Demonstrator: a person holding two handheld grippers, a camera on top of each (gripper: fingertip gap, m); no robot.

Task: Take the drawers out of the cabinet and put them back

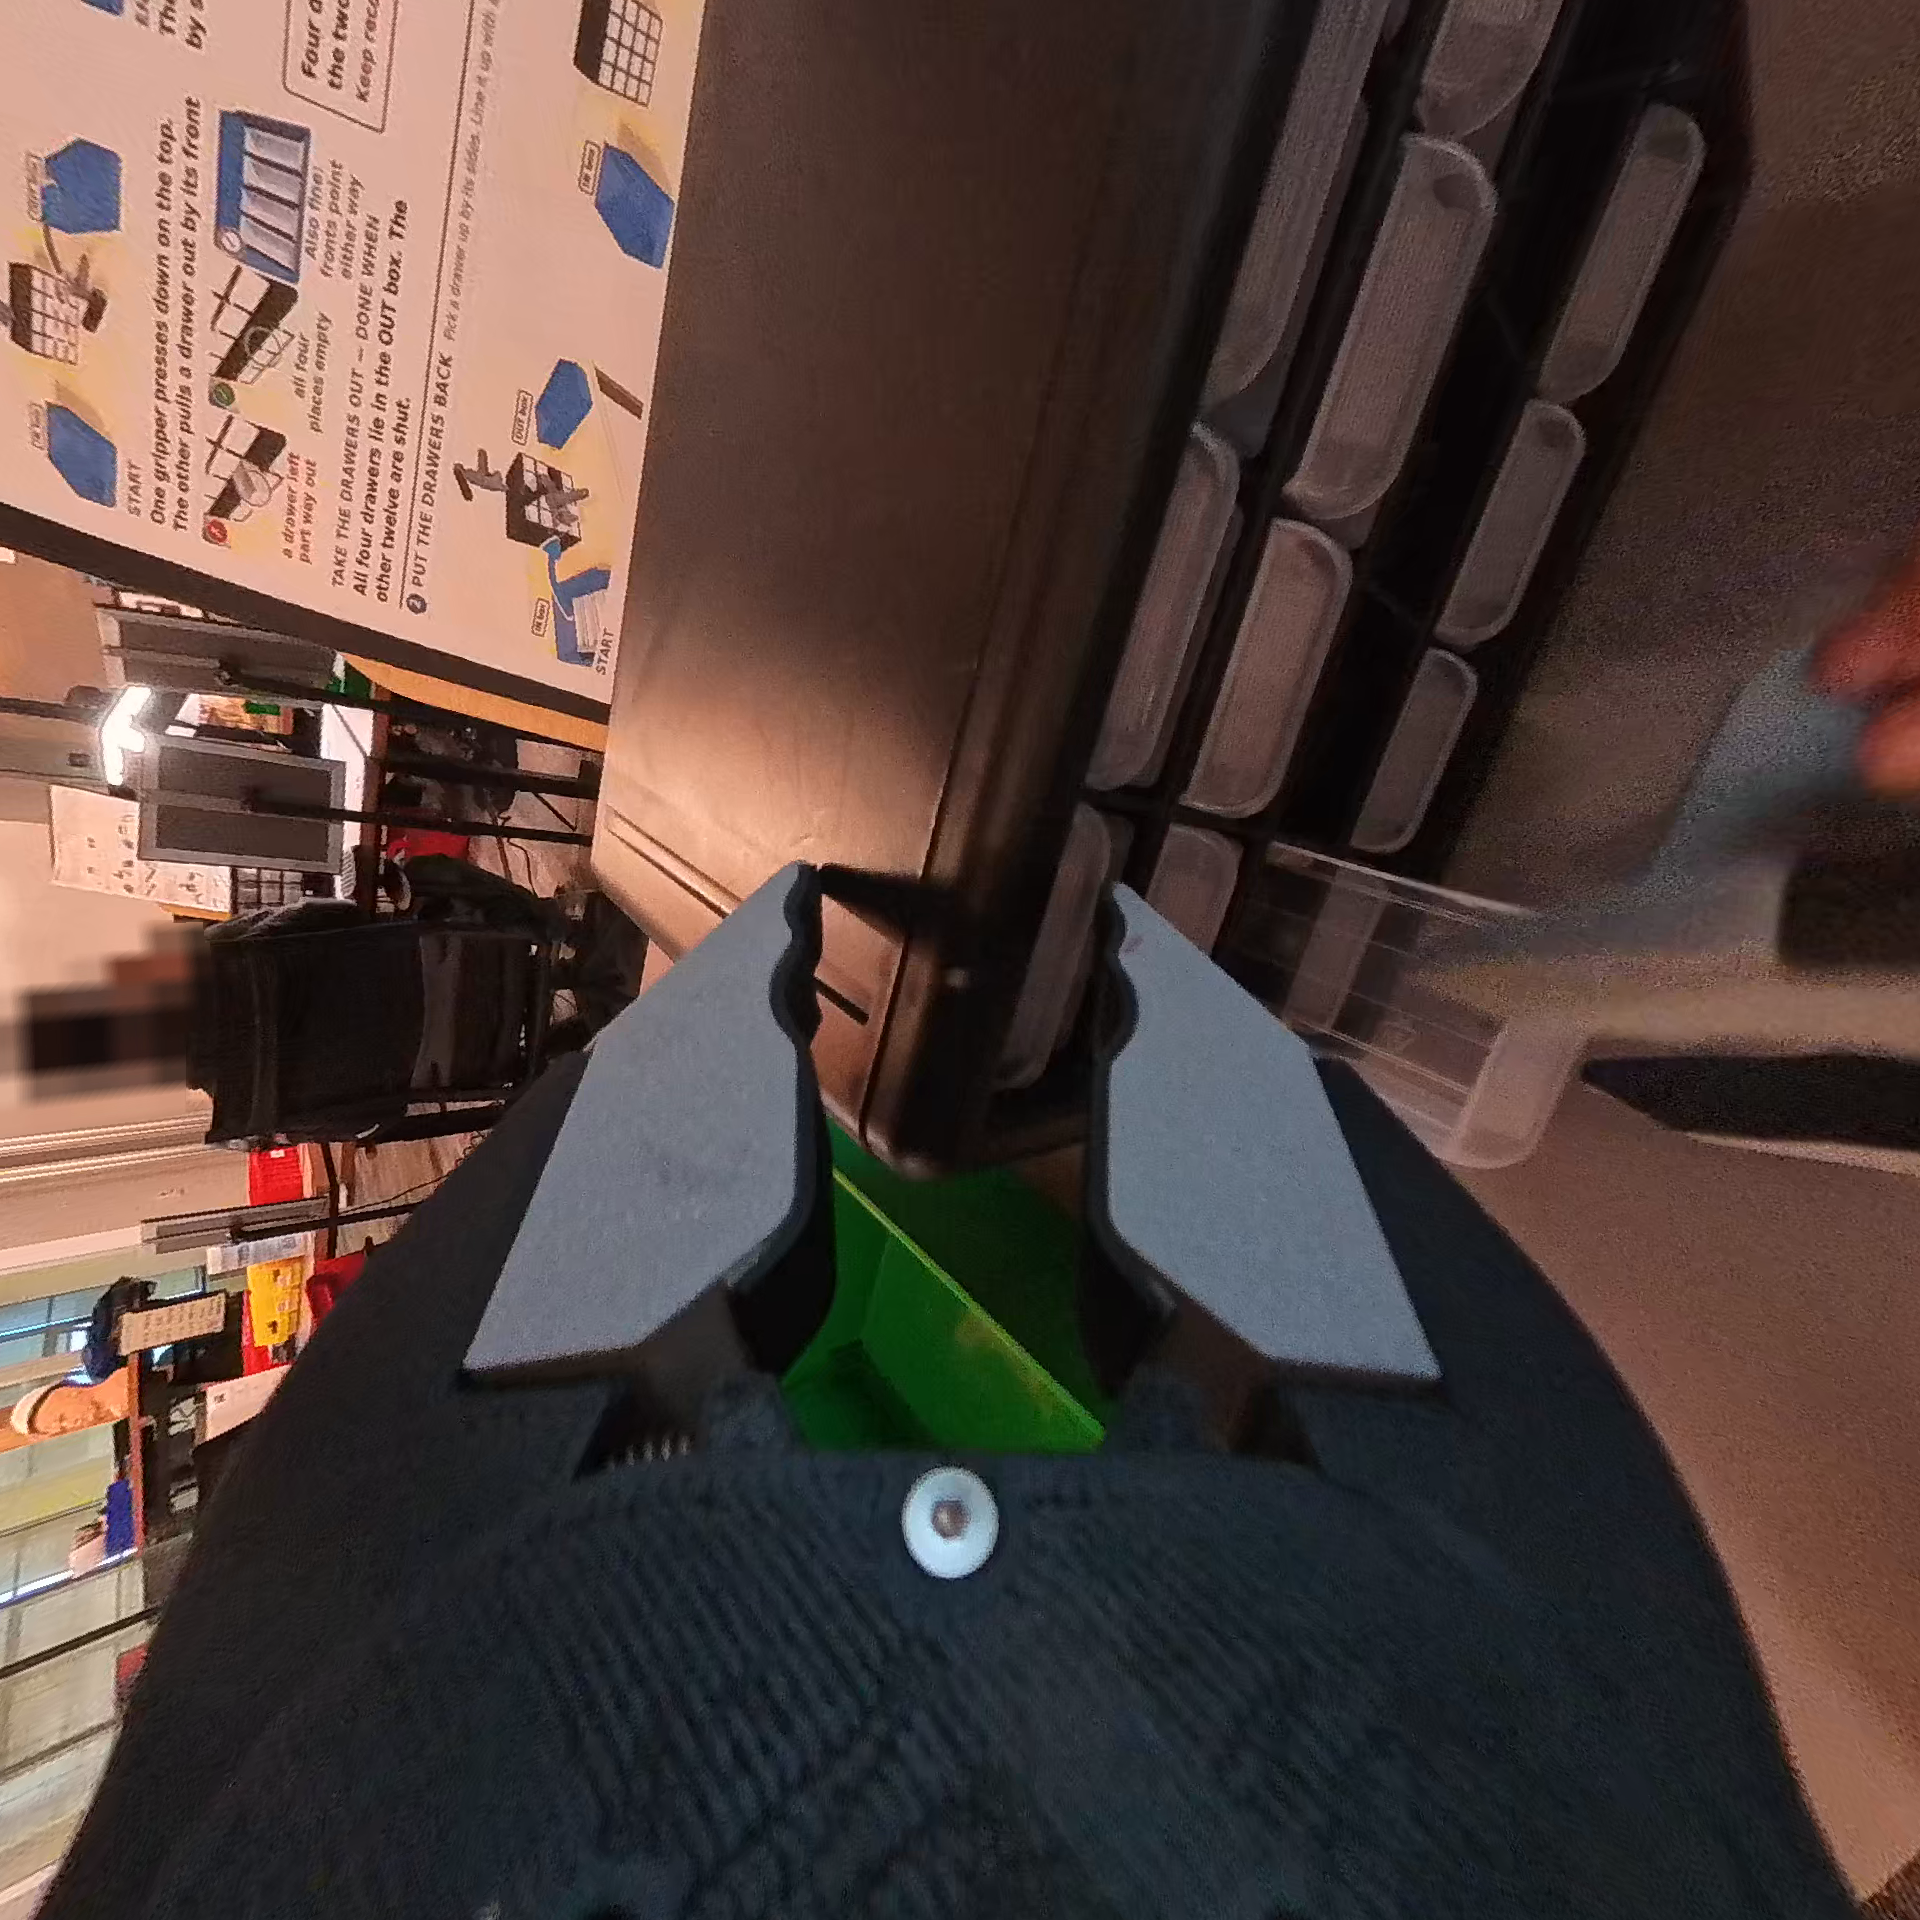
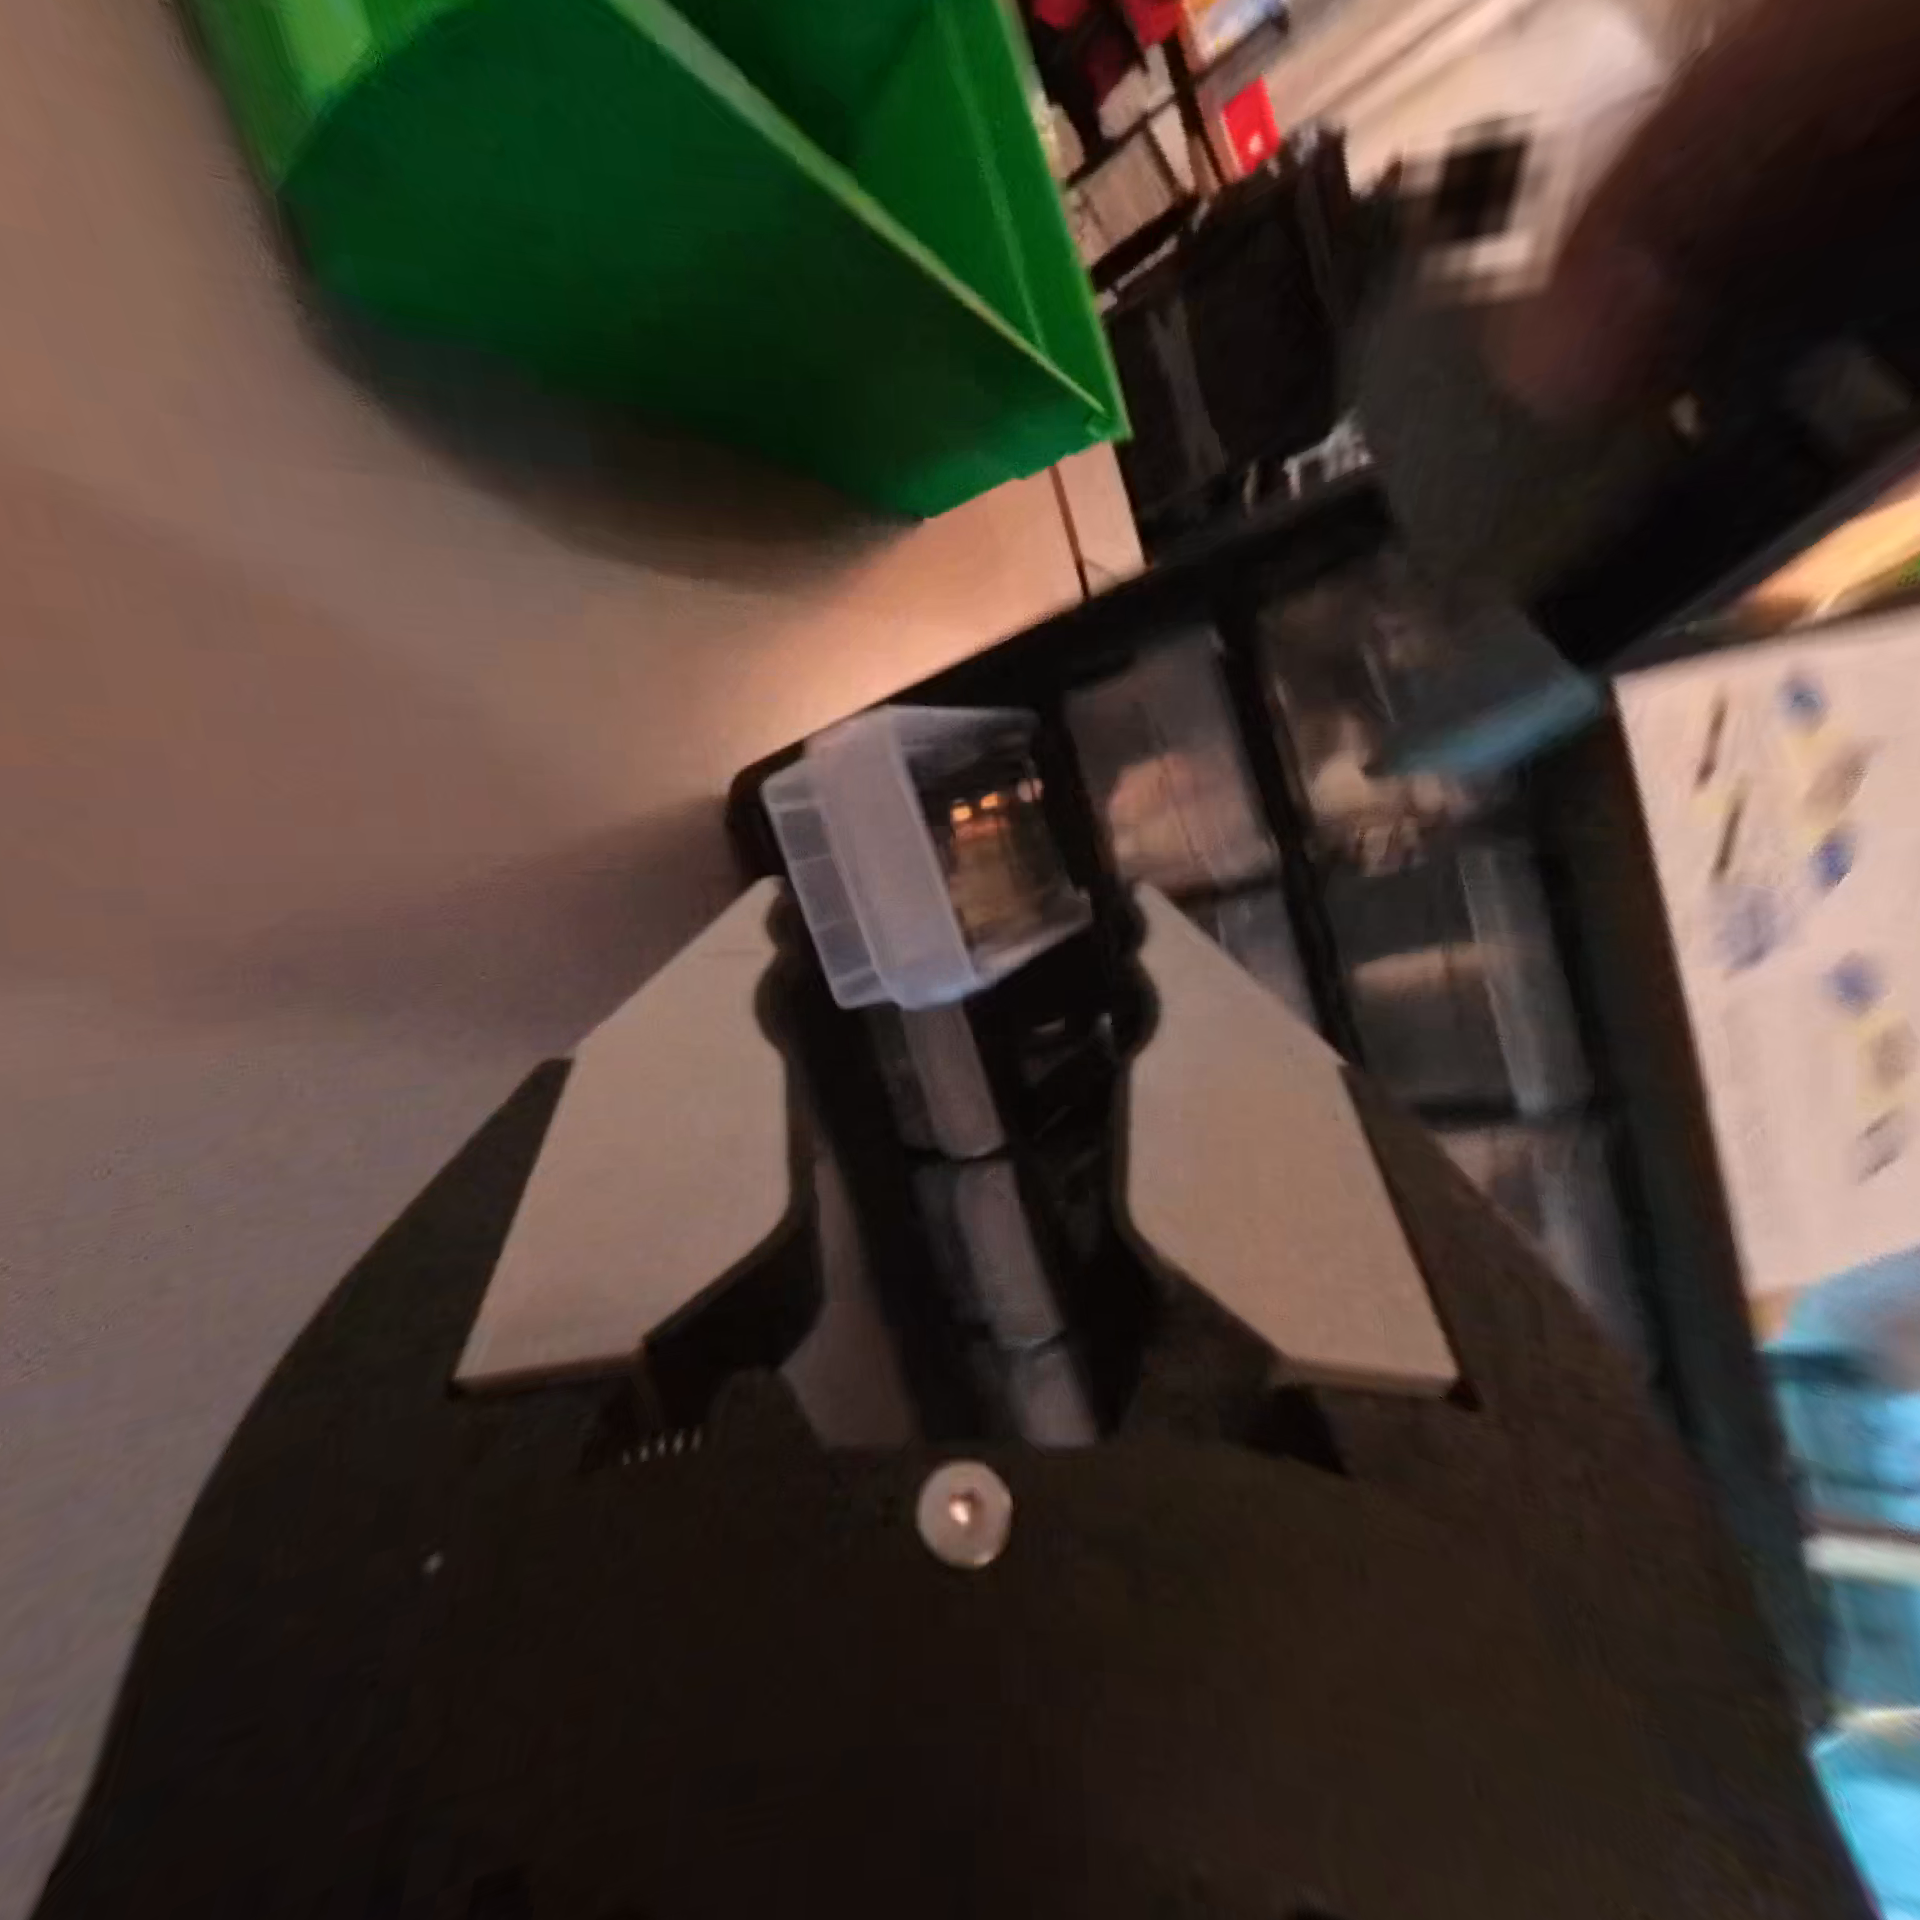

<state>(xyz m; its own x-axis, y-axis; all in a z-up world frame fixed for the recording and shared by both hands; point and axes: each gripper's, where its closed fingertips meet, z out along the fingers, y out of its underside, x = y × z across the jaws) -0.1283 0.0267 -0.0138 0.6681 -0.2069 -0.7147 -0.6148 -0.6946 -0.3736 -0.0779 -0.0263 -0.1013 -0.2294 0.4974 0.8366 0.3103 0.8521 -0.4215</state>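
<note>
The black cabinet (image 1: pixel 883 520) fills the left wrist view, with rows of clear drawers (image 1: pixel 1382 343) shut in its front. My left gripper (image 1: pixel 956 935) is open, its jaws on either side of the cabinet's top front edge near a corner. One clear drawer (image 1: pixel 1403 997) sticks partway out of a corner slot. In the right wrist view this drawer (image 2: pixel 914 852) lies just ahead of and between the tips of my open right gripper (image 2: pixel 956 914); the picture is blurred and no grip shows. The right gripper is a blur in the left wrist view (image 1: pixel 1849 904).
A green box (image 2: pixel 675 260) stands on the beige table (image 2: pixel 260 831) beside the cabinet and also shows under my left gripper (image 1: pixel 935 1299). An instruction poster (image 1: pixel 312 260) lies behind the cabinet. A blue box (image 2: pixel 1849 1455) is at the right edge. Chairs and shelves stand beyond.
</note>
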